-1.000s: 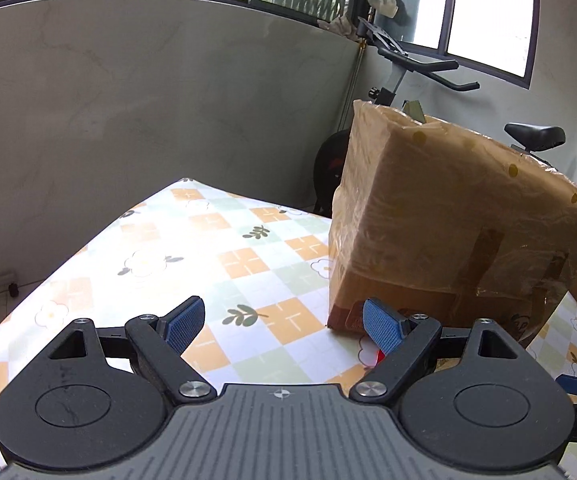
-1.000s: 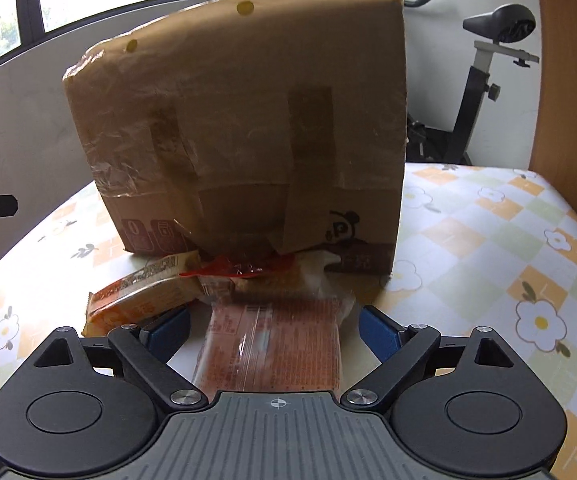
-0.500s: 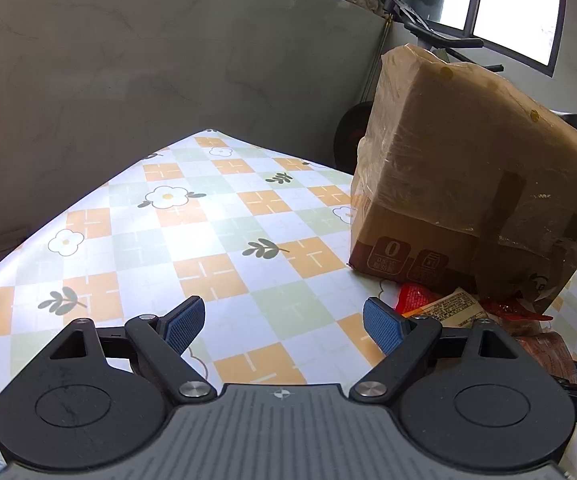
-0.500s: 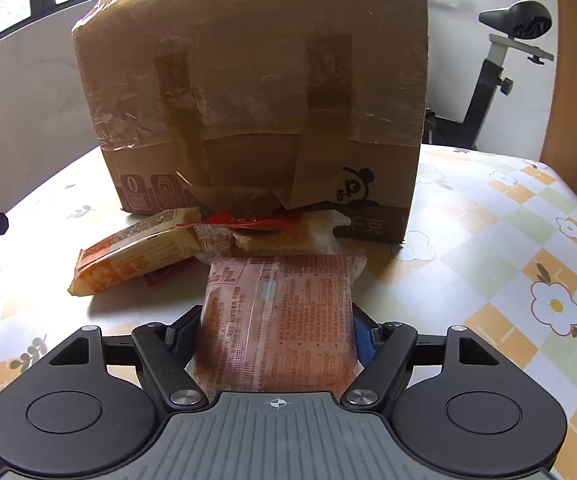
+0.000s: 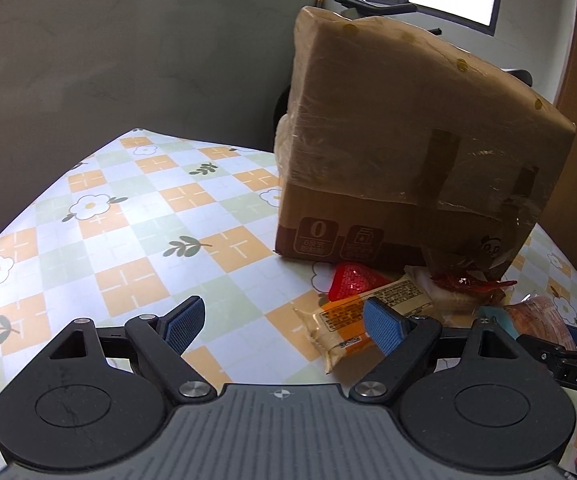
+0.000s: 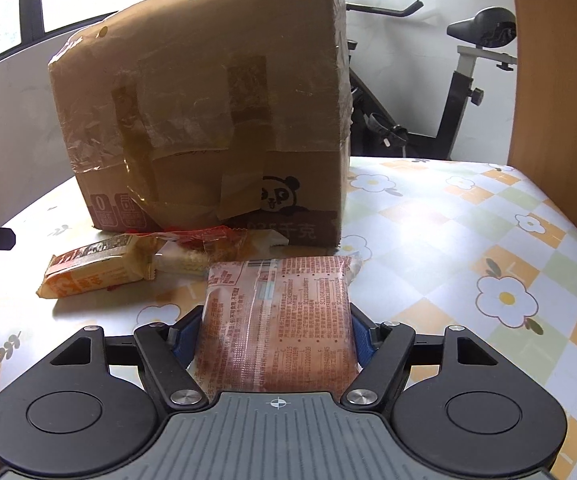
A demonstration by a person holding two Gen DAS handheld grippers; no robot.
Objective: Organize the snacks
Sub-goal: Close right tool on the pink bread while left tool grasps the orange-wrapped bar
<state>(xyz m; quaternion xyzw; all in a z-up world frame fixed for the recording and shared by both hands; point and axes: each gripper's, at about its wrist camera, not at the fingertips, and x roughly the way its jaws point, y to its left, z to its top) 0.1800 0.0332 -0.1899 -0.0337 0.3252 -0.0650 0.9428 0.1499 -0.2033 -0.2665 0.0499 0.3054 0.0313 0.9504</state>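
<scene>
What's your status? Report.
Right gripper shut on the red packet. Left gripper open, empty, beside the orange packet. Box behind the snacks, nothing blocking.

A flat reddish-brown snack packet [image 6: 276,320] lies printed side up before a taped cardboard box [image 6: 208,112]; an orange wafer pack [image 6: 92,270] lies left of it.
</scene>
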